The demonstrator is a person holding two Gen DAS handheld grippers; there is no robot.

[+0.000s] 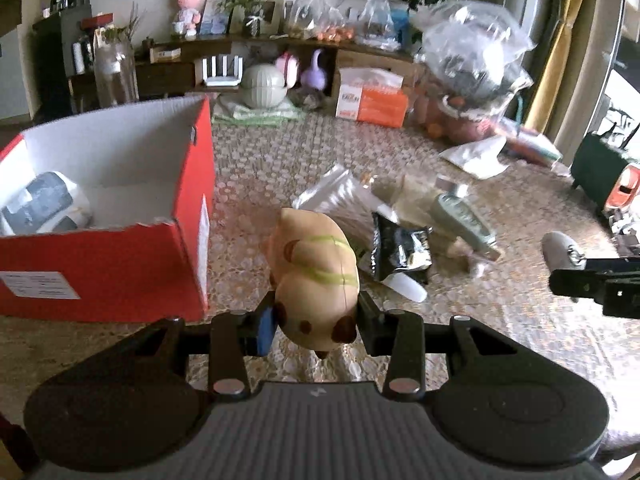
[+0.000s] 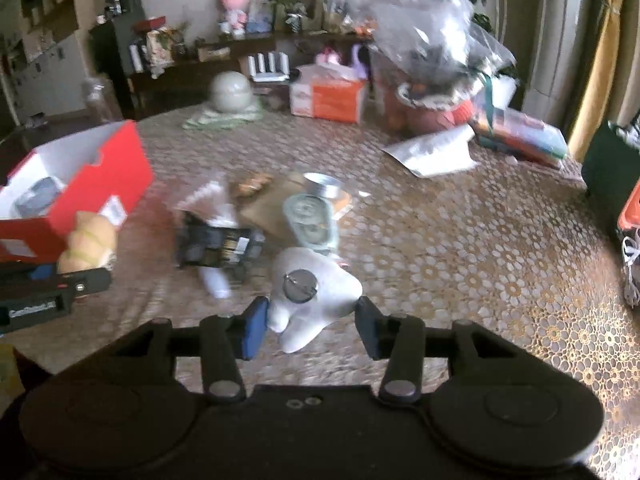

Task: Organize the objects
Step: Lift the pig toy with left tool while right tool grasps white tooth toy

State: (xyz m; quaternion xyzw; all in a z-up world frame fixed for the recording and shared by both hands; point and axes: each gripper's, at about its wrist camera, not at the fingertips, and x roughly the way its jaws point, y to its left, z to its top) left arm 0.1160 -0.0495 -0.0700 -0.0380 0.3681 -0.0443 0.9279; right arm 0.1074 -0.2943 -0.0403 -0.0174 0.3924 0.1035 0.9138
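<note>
Red cardboard box [image 1: 120, 264] sits on the left side of the table, open top, with a white-and-grey gadget [image 1: 44, 208] already lying in its near corner. Just right of it, the left gripper [image 1: 316, 322] is clamped on a tan squishy toy [image 1: 316, 272] with green stripes, held clear of the lace tablecloth [image 1: 500, 320]. Further right is the leftover pile: a black foil packet [image 1: 400, 250], a clear bag and a pale green tube [image 1: 464, 220]. Then the right gripper [image 2: 312, 322] has a white tooth-shaped toy [image 2: 312, 292] pinched between its pads, also lifted.

My guess is both go in the box next. I'd send the left one first since it's nearest, clear the box wall before letting go, and aim for the bare floor beside the gadget. Keep the right one back so the two grippers don't bump over the opening.
</note>
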